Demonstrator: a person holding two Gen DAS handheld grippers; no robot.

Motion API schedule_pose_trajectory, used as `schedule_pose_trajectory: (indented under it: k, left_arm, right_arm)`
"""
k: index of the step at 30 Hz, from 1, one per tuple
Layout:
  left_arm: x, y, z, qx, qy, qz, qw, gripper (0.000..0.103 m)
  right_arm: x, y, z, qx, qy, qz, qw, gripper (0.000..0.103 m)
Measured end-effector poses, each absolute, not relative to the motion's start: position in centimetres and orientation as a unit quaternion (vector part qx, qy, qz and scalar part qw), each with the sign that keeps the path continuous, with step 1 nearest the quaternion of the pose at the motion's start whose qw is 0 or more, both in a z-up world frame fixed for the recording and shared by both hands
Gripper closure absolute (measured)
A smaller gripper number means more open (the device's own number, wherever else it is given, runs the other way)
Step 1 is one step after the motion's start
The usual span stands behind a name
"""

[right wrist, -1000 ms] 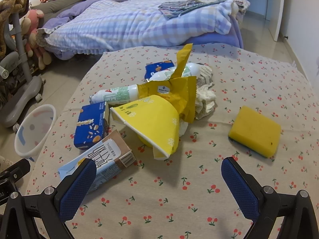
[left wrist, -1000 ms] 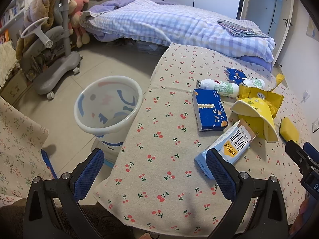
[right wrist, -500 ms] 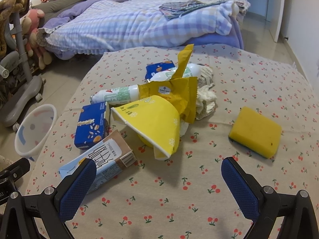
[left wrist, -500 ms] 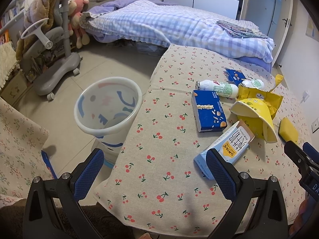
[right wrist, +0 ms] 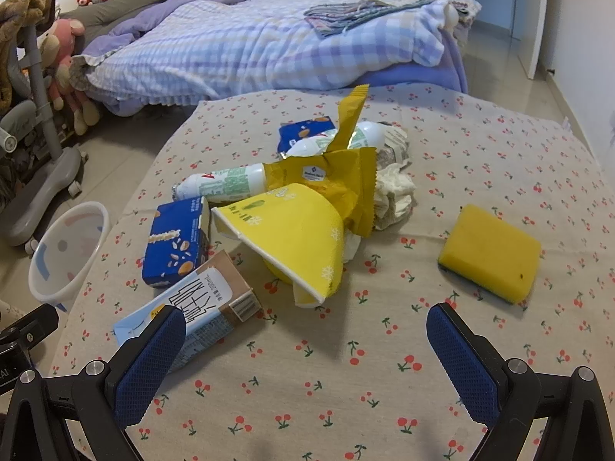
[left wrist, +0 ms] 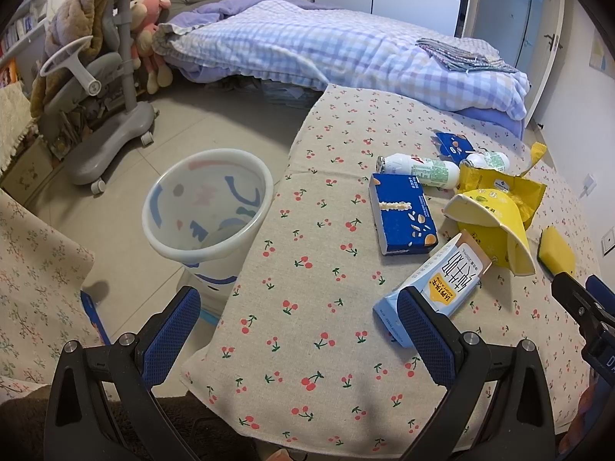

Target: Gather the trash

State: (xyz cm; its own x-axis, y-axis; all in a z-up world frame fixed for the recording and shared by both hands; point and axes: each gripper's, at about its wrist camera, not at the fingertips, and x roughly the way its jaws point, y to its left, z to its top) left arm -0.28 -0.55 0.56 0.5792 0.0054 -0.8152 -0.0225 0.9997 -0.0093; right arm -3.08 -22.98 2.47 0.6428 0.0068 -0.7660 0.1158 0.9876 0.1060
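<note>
While both the left gripper (left wrist: 296, 330) and right gripper (right wrist: 307, 349) hover spread and empty, milk carton (right wrist: 192, 311) lies nearest on table (right wrist: 480, 146); likely light, crushable; grip across flat sides.

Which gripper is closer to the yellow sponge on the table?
Right. The yellow sponge lies just ahead of the right gripper, toward its right finger; the left gripper sits across the table near the bin.
</note>
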Motion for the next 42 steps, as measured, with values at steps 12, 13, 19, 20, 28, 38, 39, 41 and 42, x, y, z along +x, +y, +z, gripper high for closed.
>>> schedule_pose_trajectory:
  k: [12,13,19,20,28,38,39,41,42]
  left_arm:
    - [2.3,-1.3,0.4,-0.024,0.505,-0.031,0.862,0.0]
    - [2.6,-1.6,0.4,-0.021,0.51,-0.035,0.859,0.0]
    - [6.0,-3.1,0.0,-0.016,0.554,-0.064,0.83,0.0]
    - [6.7,-3.4,0.1,-0.017,0.559,-0.067,0.826,0.0]
    - [12.1,-5.7,-1.7,-0.032,0.59,-0.098,0.801,0.001]
    - [15.0,-9.2,-4.9,-0.022,0.614,-0.117,0.78,0.013]
    - [15.2,-9.5,-5.3,-0.018,0.616,-0.116,0.779,0.017]
    - [15.5,-9.8,-5.9,-0.012,0.622,-0.112,0.775,0.024]
    - [15.7,-9.9,-6.2,-0.01,0.625,-0.111,0.773,0.03]
  right_arm:
    - [-3.0,-25.7,3.3,0.104,0.438,-0.044,0.892,0.0]
    - [-2.8,-26.4,3.6,0.108,0.44,-0.052,0.89,0.0]
    - [-1.6,-30.4,4.3,0.128,0.467,-0.098,0.87,0.0]
    - [-1.3,-31.2,4.3,0.133,0.473,-0.104,0.865,0.0]
    - [1.7,-38.5,2.6,0.181,0.513,-0.155,0.825,0.0]
    - [5.8,-40.4,-3.1,0.201,0.576,-0.153,0.777,0.0]
    - [6.2,-40.3,-3.6,0.196,0.583,-0.154,0.773,0.0]
    - [6.6,-40.3,-4.2,0.192,0.59,-0.16,0.768,0.0]
    - [6.8,-40.3,-4.7,0.189,0.595,-0.162,0.764,0.0]
